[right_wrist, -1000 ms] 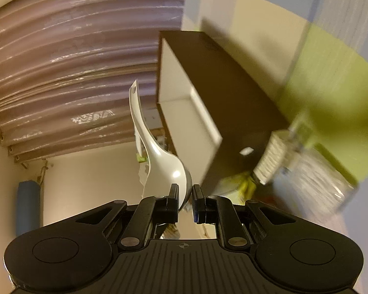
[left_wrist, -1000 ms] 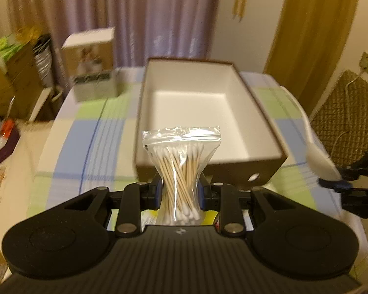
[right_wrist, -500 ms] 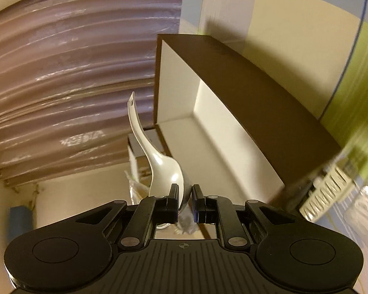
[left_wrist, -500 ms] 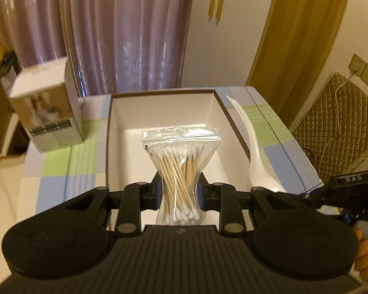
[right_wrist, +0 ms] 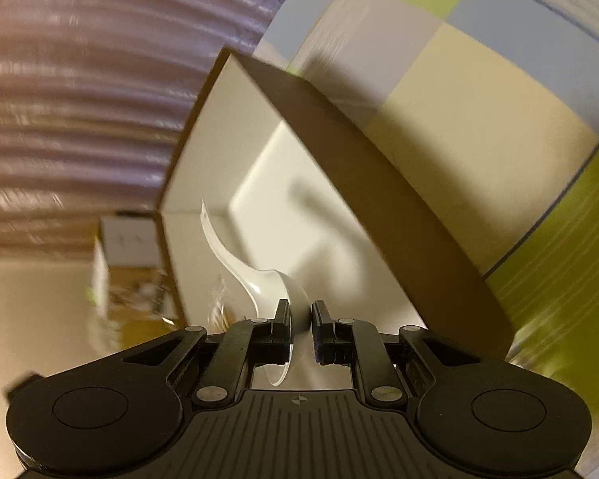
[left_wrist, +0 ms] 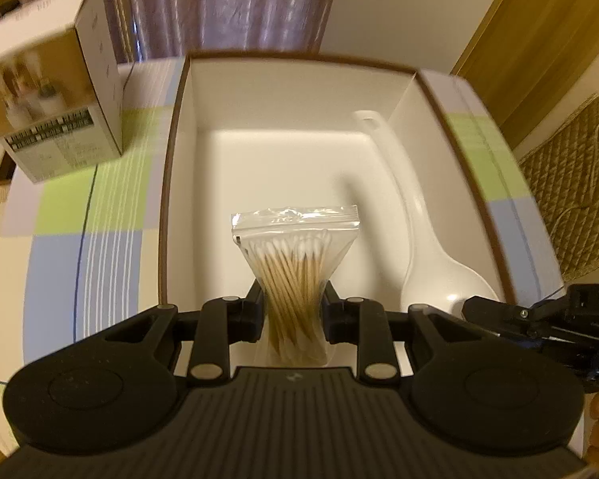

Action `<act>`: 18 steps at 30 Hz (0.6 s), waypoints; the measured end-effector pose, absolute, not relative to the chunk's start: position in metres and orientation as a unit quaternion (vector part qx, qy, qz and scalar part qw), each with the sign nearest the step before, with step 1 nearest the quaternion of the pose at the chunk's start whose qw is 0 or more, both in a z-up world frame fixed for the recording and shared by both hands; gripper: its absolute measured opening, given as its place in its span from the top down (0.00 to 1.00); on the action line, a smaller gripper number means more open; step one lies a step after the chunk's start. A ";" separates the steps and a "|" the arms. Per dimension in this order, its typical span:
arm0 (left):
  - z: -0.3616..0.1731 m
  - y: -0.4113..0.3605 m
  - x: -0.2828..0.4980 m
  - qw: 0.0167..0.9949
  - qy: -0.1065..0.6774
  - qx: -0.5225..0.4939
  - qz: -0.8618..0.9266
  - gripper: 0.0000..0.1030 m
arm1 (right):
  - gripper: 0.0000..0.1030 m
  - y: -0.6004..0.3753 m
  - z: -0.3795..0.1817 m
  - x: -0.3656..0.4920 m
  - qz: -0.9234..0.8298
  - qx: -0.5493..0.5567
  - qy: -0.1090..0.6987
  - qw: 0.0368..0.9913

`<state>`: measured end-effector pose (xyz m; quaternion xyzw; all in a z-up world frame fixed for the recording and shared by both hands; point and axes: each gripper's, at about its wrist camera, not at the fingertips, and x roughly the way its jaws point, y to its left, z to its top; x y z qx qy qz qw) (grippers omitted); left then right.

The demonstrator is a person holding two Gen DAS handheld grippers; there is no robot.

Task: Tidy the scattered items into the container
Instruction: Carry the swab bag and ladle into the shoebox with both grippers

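My left gripper (left_wrist: 293, 307) is shut on a clear bag of cotton swabs (left_wrist: 295, 255) and holds it over the near part of the open brown box (left_wrist: 167, 183) with a white inside. A white plastic spoon (left_wrist: 415, 239) lies along the box's right inner wall, handle pointing away. In the right wrist view the spoon (right_wrist: 255, 279) has its bowl between the fingers of my right gripper (right_wrist: 299, 315), whose jaws stand slightly apart. The right gripper (left_wrist: 495, 311) shows at the box's near right corner in the left wrist view.
A small printed carton (left_wrist: 52, 103) stands on the checked tablecloth (left_wrist: 100, 219) left of the box. Purple curtains (left_wrist: 227, 4) hang behind the table. A woven chair (left_wrist: 579, 207) stands to the right.
Both grippers moved forward over the box and lower. The spoon went from held upright beside the box to lying inside it along the right wall, and the right jaws parted slightly.
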<state>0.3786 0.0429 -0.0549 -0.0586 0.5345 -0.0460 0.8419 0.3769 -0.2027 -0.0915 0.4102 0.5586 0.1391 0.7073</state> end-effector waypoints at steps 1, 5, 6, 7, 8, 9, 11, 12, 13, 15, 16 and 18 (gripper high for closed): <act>-0.059 0.042 0.378 0.839 0.539 -0.056 -0.047 0.78 | 0.85 -0.196 -0.090 0.375 0.139 0.387 0.561 0.718; -0.077 0.036 0.371 0.828 0.556 -0.051 -0.050 0.78 | 0.85 -0.173 -0.088 0.364 0.139 0.294 0.562 0.760; -0.082 0.035 0.369 0.825 0.561 -0.050 -0.049 0.78 | 0.85 -0.170 -0.089 0.362 0.139 0.284 0.562 0.764; -0.086 0.034 0.367 0.823 0.564 -0.049 -0.047 0.78 | 0.85 -0.168 -0.090 0.361 0.137 0.277 0.562 0.767; -0.088 0.034 0.365 0.821 0.566 -0.047 -0.046 0.78 | 0.85 -0.166 -0.091 0.360 0.135 0.270 0.562 0.770; -0.091 0.033 0.362 0.820 0.568 -0.045 -0.045 0.78 | 0.85 -0.163 -0.091 0.358 0.134 0.262 0.561 0.774; -0.096 0.034 0.360 0.818 0.572 -0.042 -0.041 0.77 | 0.85 -0.157 -0.091 0.356 0.130 0.238 0.561 0.782; -0.097 0.035 0.358 0.816 0.575 -0.042 -0.039 0.77 | 0.85 -0.154 -0.091 0.355 0.129 0.227 0.560 0.786; -0.098 0.035 0.357 0.816 0.576 -0.042 -0.039 0.78 | 0.85 -0.151 -0.092 0.354 0.129 0.217 0.561 0.789; -0.099 0.033 0.355 0.815 0.578 -0.035 -0.034 0.77 | 0.85 -0.144 -0.093 0.351 0.131 0.191 0.561 0.795; -0.100 0.031 0.356 0.814 0.579 -0.032 -0.031 0.77 | 0.85 -0.140 -0.093 0.351 0.135 0.173 0.561 0.798; -0.103 0.028 0.357 0.811 0.584 -0.026 -0.028 0.77 | 0.85 -0.135 -0.094 0.349 0.142 0.140 0.558 0.805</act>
